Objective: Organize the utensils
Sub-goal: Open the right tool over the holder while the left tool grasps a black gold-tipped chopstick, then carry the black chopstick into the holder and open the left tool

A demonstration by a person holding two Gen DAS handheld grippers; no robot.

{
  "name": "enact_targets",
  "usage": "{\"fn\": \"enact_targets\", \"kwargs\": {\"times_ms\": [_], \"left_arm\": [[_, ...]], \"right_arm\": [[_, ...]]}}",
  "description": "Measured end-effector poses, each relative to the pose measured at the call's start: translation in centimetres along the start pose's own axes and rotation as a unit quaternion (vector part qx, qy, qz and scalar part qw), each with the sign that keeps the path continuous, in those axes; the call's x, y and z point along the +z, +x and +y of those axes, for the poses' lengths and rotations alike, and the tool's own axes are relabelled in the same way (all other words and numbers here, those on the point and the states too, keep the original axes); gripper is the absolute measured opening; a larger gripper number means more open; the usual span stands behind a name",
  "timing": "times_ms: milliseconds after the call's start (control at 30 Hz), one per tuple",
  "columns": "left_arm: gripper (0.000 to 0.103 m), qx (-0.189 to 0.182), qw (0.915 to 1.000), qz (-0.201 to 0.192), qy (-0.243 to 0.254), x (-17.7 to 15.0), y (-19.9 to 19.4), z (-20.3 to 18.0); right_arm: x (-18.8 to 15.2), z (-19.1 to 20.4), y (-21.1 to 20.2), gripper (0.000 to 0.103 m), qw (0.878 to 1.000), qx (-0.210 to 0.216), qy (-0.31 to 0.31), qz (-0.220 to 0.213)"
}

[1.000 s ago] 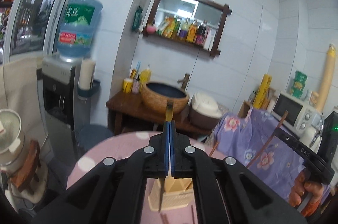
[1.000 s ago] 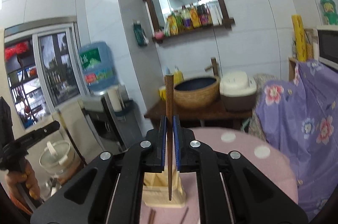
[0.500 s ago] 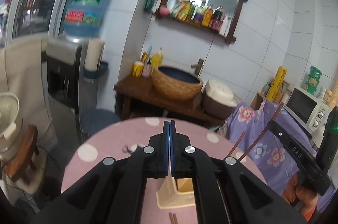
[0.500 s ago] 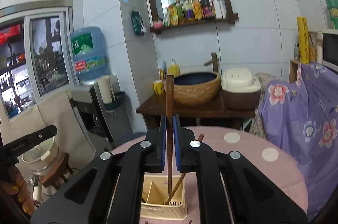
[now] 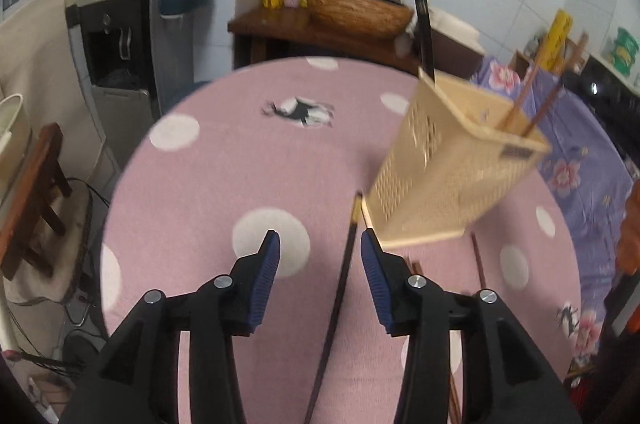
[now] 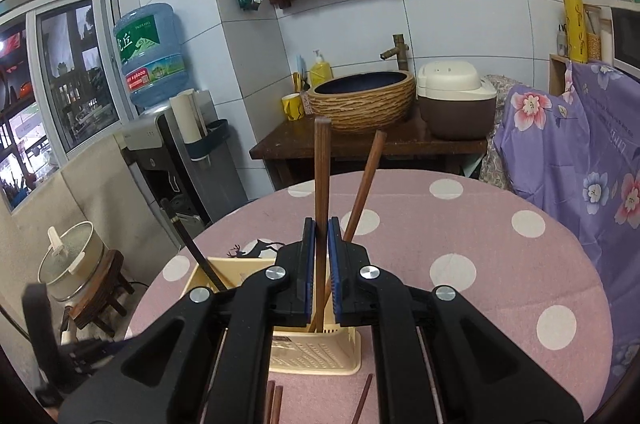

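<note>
Utensil holder [image 6: 240,272], cream plastic with perforated walls, stands on the pink polka-dot table [image 6: 480,224], near side of it. In my left view the holder [image 5: 452,164] sits to the right and beyond my left gripper [image 5: 320,248].

Inside it: one brown chopstick leaning right [image 6: 366,180], one dark chopstick [image 6: 188,244] leaning out at the left side. In the left view, two brown sticks [image 5: 532,104] show in the holder's right part.

My right gripper [image 6: 321,264] is clamped narrow on a brown chopstick [image 6: 322,164], held upright, lower end down in the holder; I cannot tell whether it touches the bottom.

My left gripper's jaws are opening, pads apart. A long dark chopstick with a pale tip [image 5: 344,272] lies on the table between them, nearer the right pad; neither pad presses on it. Its tip ends just beside the holder's near corner.

More loose brown chopsticks [image 6: 274,404] lie on the table in front of the holder, another one [image 6: 362,400] to the right of them.

Beyond the table: wooden stand with a woven basin [image 6: 362,100], rice cooker [image 6: 456,100] beside it, water dispenser [image 6: 150,56] far left, purple floral cloth [image 6: 568,144] at right.
</note>
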State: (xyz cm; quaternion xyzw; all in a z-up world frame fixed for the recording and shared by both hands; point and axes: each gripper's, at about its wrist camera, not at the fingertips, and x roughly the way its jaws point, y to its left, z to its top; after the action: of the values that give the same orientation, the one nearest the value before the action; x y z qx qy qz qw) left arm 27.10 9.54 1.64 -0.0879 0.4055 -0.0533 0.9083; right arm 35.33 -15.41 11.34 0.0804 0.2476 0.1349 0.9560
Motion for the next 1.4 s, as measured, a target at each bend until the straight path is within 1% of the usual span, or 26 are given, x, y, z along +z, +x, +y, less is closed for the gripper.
{"fn": "enact_targets", "kwargs": {"times_ms": [167, 233, 267, 300, 333, 400, 533, 600, 667, 733, 933, 1000, 1033, 1133, 1200, 1300, 1400], "left_arm": [[0.044, 0.000, 0.9993, 0.021, 0.029, -1.8, 1.8, -1.1], [0.044, 0.003, 0.9986, 0.026, 0.046, -2.1, 2.4, -1.8], [0.044, 0.006, 0.9979, 0.031, 0.057, -2.3, 2.7, -2.1], [0.044, 0.009, 0.9972, 0.036, 0.066, -2.3, 3.1, -2.3], [0.044, 0.012, 0.9966, 0.039, 0.072, -2.4, 3.5, -2.6], [0.044, 0.019, 0.9955, 0.042, 0.083, -2.4, 4.4, -3.0], [0.044, 0.031, 0.9918, 0.061, 0.108, -2.3, 6.7, -4.0], [0.040, 0.040, 0.9894, 0.067, 0.123, -2.2, 7.8, -4.3], [0.034, 0.046, 0.9885, 0.073, 0.124, -2.2, 8.9, -4.2], [0.029, 0.047, 0.9890, 0.059, 0.127, -2.0, 9.0, -4.1], [0.020, 0.049, 0.9877, 0.056, 0.137, -1.1, 9.8, -4.1], [0.013, 0.052, 0.9871, 0.054, 0.141, -0.9, 10.0, -4.1], [0.008, 0.054, 0.9867, 0.053, 0.144, -0.9, 10.1, -4.1], [0.008, 0.067, 0.9857, 0.046, 0.148, -1.2, 10.0, -4.4], [0.008, 0.068, 0.9866, 0.042, 0.143, -1.4, 9.8, -4.2], [0.008, 0.064, 0.9905, 0.043, 0.114, -1.3, 9.4, -3.4], [0.008, 0.061, 0.9937, 0.021, 0.091, -1.0, 7.6, -2.6]], "right_arm": [[-0.6, -0.1, -0.1, 0.008, 1.000, -0.003, -0.001, -0.005], [-0.8, 0.2, -0.5, 0.011, 1.000, -0.004, -0.010, -0.011], [-0.9, 0.2, -0.8, 0.014, 1.000, -0.007, -0.014, -0.016], [-1.0, 0.2, -1.2, 0.024, 1.000, -0.008, -0.016, -0.020], [-1.2, 0.2, -1.7, 0.036, 0.999, -0.009, -0.017, -0.027], [-1.7, -0.1, -2.9, 0.045, 0.999, -0.011, -0.013, -0.041], [-3.4, 0.0, -4.6, 0.045, 0.999, -0.011, -0.028, -0.042], [-4.6, -0.2, -5.4, 0.045, 0.999, -0.006, -0.031, -0.036], [-5.6, -0.6, -6.2, 0.045, 0.999, -0.001, -0.027, -0.031], [-6.4, -1.1, -6.9, 0.045, 0.999, 0.003, -0.019, -0.028], [-8.3, -2.3, -8.9, 0.045, 1.000, 0.015, 0.006, -0.024], [-9.0, -2.7, -9.4, 0.045, 0.999, 0.018, 0.016, -0.021], [-9.4, -2.9, -9.5, 0.045, 0.999, 0.018, 0.020, -0.019], [-10.7, -3.7, -9.9, 0.045, 0.999, 0.018, 0.039, -0.010], [-11.7, -4.5, -10.1, 0.045, 0.998, 0.012, 0.056, -0.001], [-13.0, -5.7, -10.3, 0.045, 0.996, 0.007, 0.083, 0.012], [-14.1, -6.8, -10.7, 0.045, 0.995, 0.002, 0.099, 0.019]]}}
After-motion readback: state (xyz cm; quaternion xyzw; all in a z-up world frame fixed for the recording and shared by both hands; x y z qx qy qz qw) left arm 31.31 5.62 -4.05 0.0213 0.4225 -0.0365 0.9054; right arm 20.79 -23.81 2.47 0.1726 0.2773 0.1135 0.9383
